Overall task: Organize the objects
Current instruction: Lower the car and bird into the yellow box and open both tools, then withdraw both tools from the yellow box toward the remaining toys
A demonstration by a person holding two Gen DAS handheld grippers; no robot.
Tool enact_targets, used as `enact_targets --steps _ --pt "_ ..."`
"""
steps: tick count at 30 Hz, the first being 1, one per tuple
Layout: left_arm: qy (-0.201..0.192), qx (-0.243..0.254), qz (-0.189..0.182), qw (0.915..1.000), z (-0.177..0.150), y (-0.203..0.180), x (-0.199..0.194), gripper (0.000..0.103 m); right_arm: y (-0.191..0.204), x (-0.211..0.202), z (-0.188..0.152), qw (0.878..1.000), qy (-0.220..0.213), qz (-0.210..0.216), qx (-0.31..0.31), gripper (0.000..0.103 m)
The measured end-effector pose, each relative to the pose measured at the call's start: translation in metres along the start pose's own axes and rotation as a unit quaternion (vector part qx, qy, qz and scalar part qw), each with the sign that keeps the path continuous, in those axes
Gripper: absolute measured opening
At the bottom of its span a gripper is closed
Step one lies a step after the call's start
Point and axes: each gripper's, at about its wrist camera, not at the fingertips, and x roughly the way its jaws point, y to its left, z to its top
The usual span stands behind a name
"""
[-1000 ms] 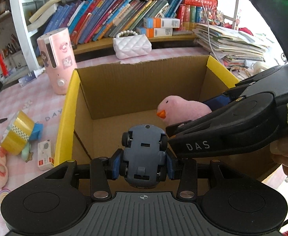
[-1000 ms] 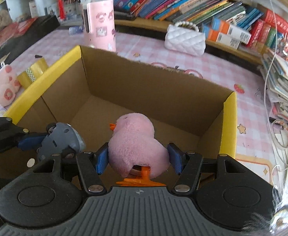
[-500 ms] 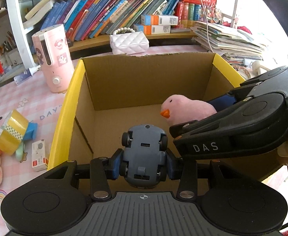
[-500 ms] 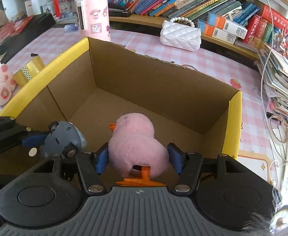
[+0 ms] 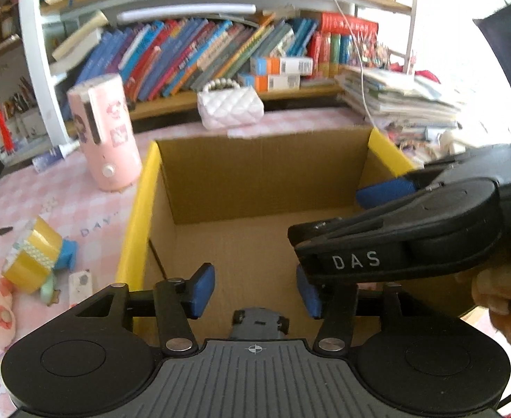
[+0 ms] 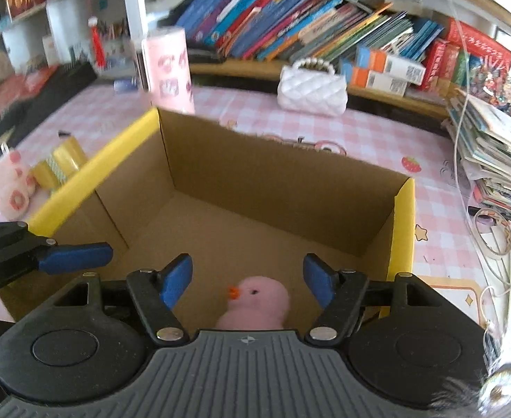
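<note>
Cardboard box [image 6: 283, 181] holds one pink plush chick [image 6: 255, 303], one grey toy car [image 5: 259, 324].

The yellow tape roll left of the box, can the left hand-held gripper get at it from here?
Probably not directly: the left hand-held gripper, jaws opening, sits inside the cardboard box, whose yellow-edged wall stands between it and the yellow tape roll.

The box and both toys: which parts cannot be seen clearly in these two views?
- Toy car, left wrist view: front half hidden by the gripper body.
- Pink chick, right wrist view: lower body and feet hidden by the gripper body.
- Box, both views: near wall cut off below; its floor under the toys is hidden.
- Book titles: blurred.
</note>
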Motion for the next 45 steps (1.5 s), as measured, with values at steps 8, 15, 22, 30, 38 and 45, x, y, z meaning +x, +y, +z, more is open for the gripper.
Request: enact_targets --steps 8,15,22,30,38,45 --pt "-0.061 -0.007 0.0 0.9981 -0.004 0.011 -0.045 0.072 0.008 -0.048 -0.008 0.995 -0.08 -0.026 0.045 0.069" --pt "-0.091 -0.017 -0.009 0.9956 -0.019 0.025 -0.072 0.075 0.026 -0.089 -0.03 0.983 -0.142 -0.069 0.094 0.079" --pt "-0.1 -0.025 -0.016 0.9946 -0.041 0.045 -0.09 0.078 0.054 -0.113 -0.059 0.967 -0.17 -0.136 0.133 0.081" --pt "-0.081 -0.026 -0.022 0.9962 -0.074 0.07 -0.106 0.079 0.089 -0.117 -0.091 0.962 -0.128 -0.169 0.175 0.081" --pt "-0.042 -0.027 -0.006 0.9988 -0.11 0.1 -0.122 0.08 0.138 -0.108 -0.126 0.96 -0.08 -0.192 0.186 0.079" --pt "-0.023 -0.031 0.014 0.9992 -0.135 0.128 -0.138 0.08 0.18 -0.099 -0.137 0.966 -0.054 -0.174 0.181 0.079"
